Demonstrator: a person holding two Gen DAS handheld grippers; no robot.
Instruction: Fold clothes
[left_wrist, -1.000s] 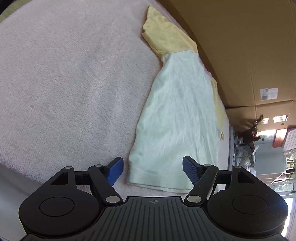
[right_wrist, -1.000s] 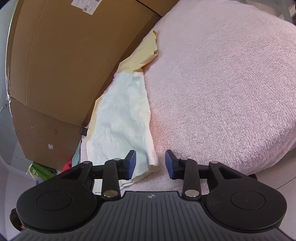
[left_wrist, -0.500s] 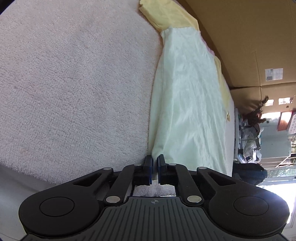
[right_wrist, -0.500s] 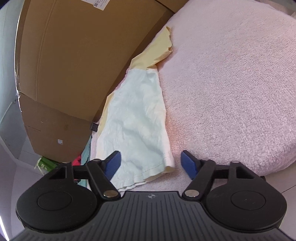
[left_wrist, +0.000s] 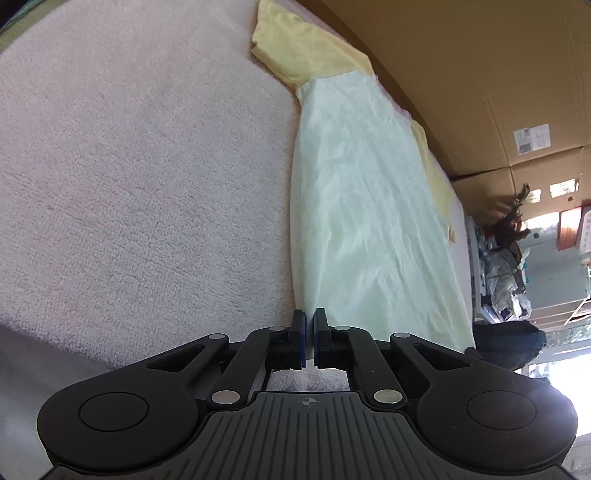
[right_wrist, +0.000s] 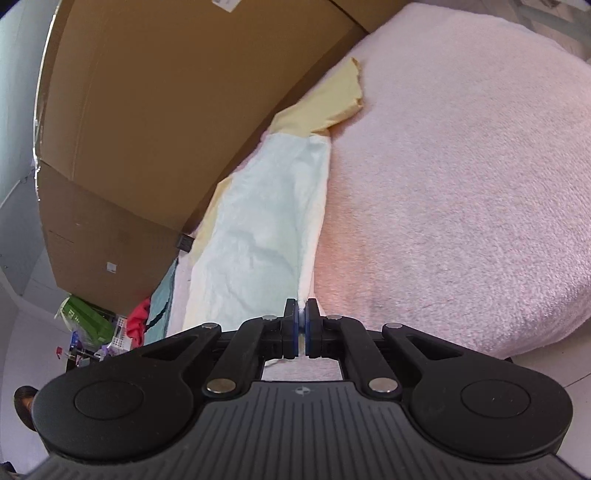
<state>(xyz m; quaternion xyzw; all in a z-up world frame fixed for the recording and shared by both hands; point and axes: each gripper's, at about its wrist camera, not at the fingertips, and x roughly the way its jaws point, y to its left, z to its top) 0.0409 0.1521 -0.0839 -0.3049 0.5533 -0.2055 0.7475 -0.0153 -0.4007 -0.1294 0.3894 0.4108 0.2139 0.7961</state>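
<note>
A pale green shirt with yellow sleeves (left_wrist: 362, 206) lies stretched along the far edge of a pink fleece blanket (left_wrist: 129, 166). My left gripper (left_wrist: 309, 332) is shut on the shirt's near hem corner. In the right wrist view the same shirt (right_wrist: 258, 229) runs away from me, and my right gripper (right_wrist: 302, 321) is shut on its other near corner, with a sliver of cloth showing between the blue pads. A yellow sleeve (right_wrist: 328, 103) lies at the far end.
A large cardboard box (right_wrist: 166, 92) stands right behind the shirt. The blanket's edge (right_wrist: 517, 325) drops off at the right. Clutter, with green and red items (right_wrist: 110, 321), sits on the floor at left. More clutter shows at the far right (left_wrist: 517, 240).
The left gripper closed on the hem corner half a second ago and stays shut. The right gripper opened wide, moved onto the other corner and has now closed on it.
</note>
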